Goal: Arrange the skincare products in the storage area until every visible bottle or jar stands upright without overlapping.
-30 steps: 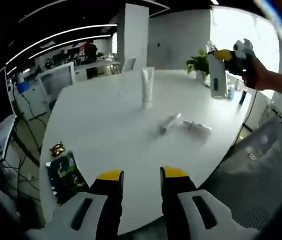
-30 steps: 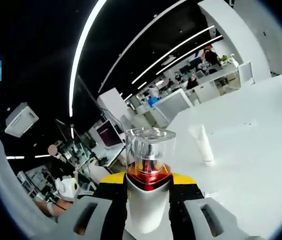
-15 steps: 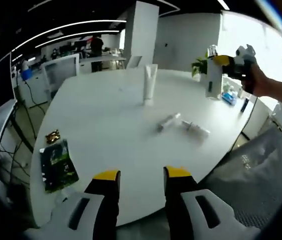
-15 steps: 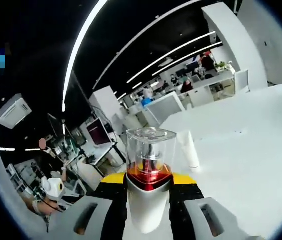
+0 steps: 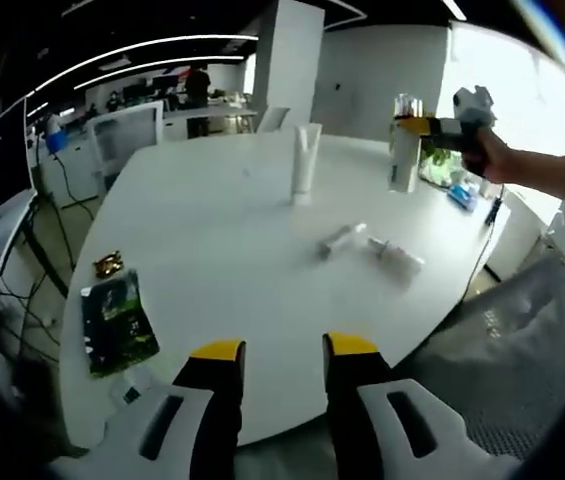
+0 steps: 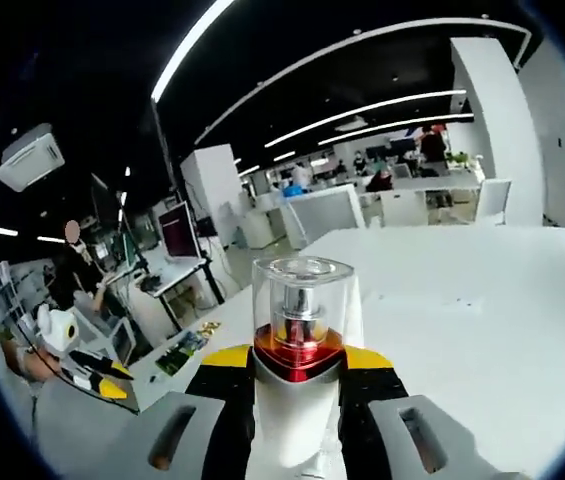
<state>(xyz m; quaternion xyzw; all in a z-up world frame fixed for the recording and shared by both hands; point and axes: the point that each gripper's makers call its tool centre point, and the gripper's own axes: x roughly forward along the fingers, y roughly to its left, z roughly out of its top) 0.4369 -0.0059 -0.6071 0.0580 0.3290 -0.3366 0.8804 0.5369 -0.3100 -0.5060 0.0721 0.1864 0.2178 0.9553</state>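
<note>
The big white worktop point(image 5: 212, 260) carries 1 white tube point(image 5: 304, 160) standing upright on its cap near the far side. Closer to the right edge, 2 small bottles point(image 5: 372, 247) lie flat, near each other. A green packet point(image 5: 114, 322) lies near the left edge. The left tool point(image 5: 280, 350) hovers at the near edge, released, gripping nothing. The right tool point(image 6: 296, 358) is clenched on a white pump bottle point(image 6: 300, 380) with a clear cap, held upright above the far right of the worktop
</note>
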